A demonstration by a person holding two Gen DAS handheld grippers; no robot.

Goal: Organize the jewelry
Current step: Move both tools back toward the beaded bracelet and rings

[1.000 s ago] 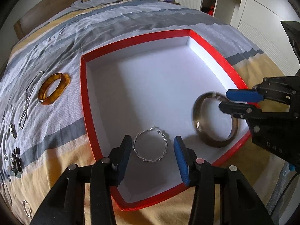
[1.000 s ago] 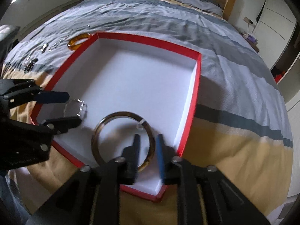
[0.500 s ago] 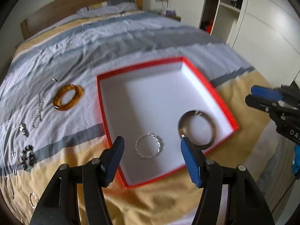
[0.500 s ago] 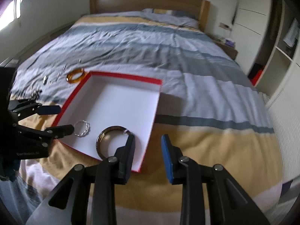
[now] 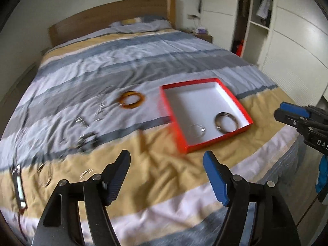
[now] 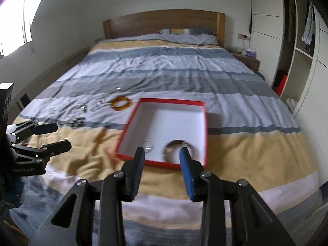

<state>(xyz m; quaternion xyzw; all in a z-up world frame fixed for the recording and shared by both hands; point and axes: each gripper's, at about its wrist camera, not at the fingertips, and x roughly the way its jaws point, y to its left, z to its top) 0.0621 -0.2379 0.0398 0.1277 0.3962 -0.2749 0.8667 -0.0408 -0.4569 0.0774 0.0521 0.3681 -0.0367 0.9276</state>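
Now a red shallow cardboard box (image 6: 202, 104) lies on the striped grey-and-yellow bed cover (image 6: 164, 69); a white wardrobe (image 5: 297, 47) stands beside. The left gripper (image 5: 167, 176) and right gripper (image 6: 162, 170) both stand apart, empty.

A wide bed (image 6: 164, 78) fills both views, covered with a striped duvet (image 5: 114, 65) in grey, white and yellow bands. At its far end stands a wooden headboard (image 6: 164, 22), with a pillow (image 6: 188, 35) lying just in front of it. Beside the bed is a small nightstand (image 6: 249, 60). On the right side stands a white wardrobe (image 5: 287, 30) with open shelves. A window (image 6: 14, 26) shows on the left wall.
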